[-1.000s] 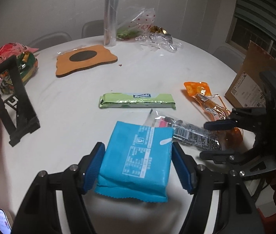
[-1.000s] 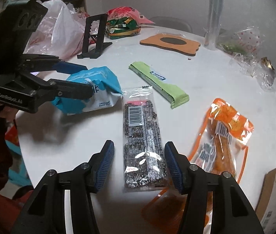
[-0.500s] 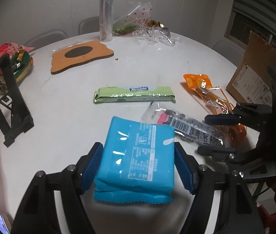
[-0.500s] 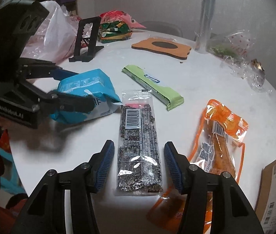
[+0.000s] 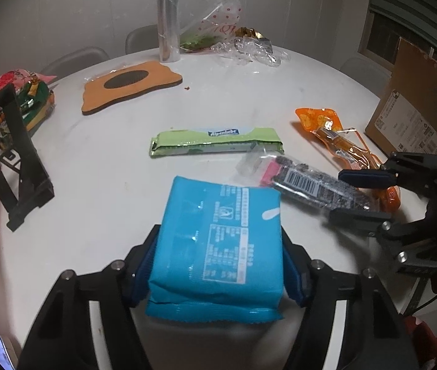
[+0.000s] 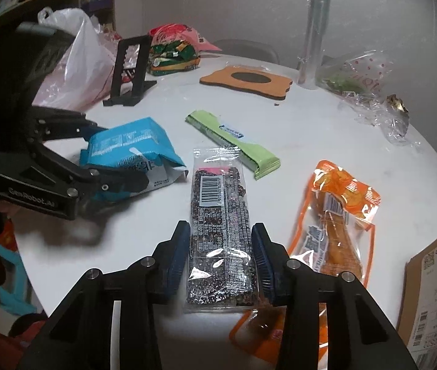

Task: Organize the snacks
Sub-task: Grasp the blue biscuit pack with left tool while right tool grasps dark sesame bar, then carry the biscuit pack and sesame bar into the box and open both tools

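The left gripper point(image 5: 218, 265) has just been closing and its blue pads now press both sides of the blue packet point(image 5: 218, 240), pinching it over the near edge of the white table point(image 5: 95, 160). The right gripper point(image 6: 221, 259) has also been closing – its pads sit against the edges of the dark seed-bar packet point(image 6: 218, 228), which lies flat. In the right wrist view the green wafer bar point(image 6: 233, 141) lies at twelve o'clock from that packet, the orange pouch point(image 6: 335, 222) at three o'clock.

Black grippers point(image 6: 221, 257); blue pads point(image 6: 176, 256); seemingly silver screws.
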`<state>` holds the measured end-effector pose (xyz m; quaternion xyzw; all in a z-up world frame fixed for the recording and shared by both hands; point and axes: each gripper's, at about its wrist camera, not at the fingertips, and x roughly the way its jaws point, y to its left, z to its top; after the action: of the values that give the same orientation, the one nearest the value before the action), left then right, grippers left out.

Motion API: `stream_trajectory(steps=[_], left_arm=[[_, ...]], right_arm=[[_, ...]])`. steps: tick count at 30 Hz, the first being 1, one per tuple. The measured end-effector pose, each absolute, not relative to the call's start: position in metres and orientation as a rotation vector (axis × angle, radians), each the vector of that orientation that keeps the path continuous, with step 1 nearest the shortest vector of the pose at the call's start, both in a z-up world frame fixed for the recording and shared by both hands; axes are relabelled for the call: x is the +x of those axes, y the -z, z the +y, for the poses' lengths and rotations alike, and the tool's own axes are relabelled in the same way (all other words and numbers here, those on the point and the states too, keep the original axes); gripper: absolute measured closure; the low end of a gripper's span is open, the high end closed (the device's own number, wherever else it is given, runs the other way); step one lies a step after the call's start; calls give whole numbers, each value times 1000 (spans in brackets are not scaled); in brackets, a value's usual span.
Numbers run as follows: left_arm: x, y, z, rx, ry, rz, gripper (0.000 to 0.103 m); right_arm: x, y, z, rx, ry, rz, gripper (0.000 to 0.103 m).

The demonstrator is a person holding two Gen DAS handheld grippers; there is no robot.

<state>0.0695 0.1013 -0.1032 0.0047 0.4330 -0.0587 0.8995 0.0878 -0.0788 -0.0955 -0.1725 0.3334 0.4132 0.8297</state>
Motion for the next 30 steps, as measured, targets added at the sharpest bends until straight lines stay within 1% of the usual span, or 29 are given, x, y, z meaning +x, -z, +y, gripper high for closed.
stream_trajectory(steps=[8,12,17,18,20,23,29,30], left_arm=[[62,85,103,7,105,852,39],[61,87,103,6,110,857,39],[64,96,105,-10,110,880,39],[65,98,106,-9,108,885,39],[65,99,106,-13,107,887,39],[65,100,108,-19,109,886,39],[65,102,109,-20,108,891,39],[64,103,109,-19,107,891,39]], right_arm=[[79,77,-83,-375,-878,675,66],[82,92,-82,-378,-897,748,66],[79,102,-84,-375,-886,737,66],[79,102,-84,-375,-886,737,64],[78,102,-84,-384,-885,735,63],[80,103,-81,-391,-893,738,57],[84,103,-73,-382,-894,740,57],[84,103,-73,-381,-893,739,59]])
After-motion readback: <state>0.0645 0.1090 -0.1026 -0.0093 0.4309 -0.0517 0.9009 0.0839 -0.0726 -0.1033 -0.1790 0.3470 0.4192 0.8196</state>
